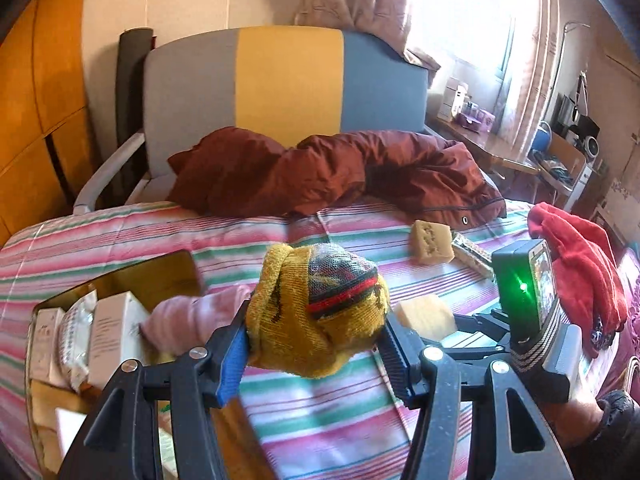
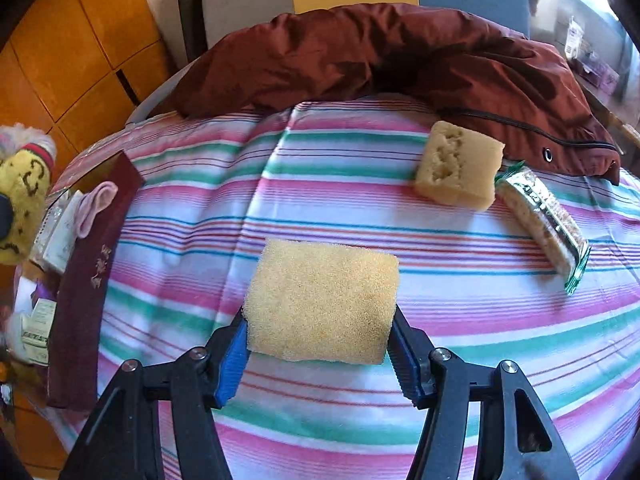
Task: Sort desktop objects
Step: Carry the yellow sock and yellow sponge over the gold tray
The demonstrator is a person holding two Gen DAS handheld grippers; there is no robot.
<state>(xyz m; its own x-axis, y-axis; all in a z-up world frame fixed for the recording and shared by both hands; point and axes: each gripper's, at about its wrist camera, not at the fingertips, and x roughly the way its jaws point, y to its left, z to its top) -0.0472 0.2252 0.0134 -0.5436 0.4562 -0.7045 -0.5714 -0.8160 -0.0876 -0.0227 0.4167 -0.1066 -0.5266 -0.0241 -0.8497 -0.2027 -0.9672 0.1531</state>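
1. The left gripper [image 1: 316, 344] had its jaws clenched on a rolled yellow sock [image 1: 320, 312] above the striped bed [image 1: 120, 232], near the open box [image 1: 120, 280]; soft fabric might slip free.
2. The right gripper [image 2: 320, 344] pinched a yellow sponge [image 2: 320, 300] over the bed; compressed foam might spring out.

Rolled mustard-yellow sock bundle [image 1: 316, 312] raised above the striped cloth, yellow sponge [image 2: 322, 304] lifted near centre, pitted sponge [image 2: 458, 166] far right, wrapped snack bar [image 2: 544, 226] just beside it

Left tool [image 1: 316, 344] clamps yellow sock bundle [image 1: 320, 312] – above striped cloth [image 1: 320, 420], beside box [image 1: 100, 320].
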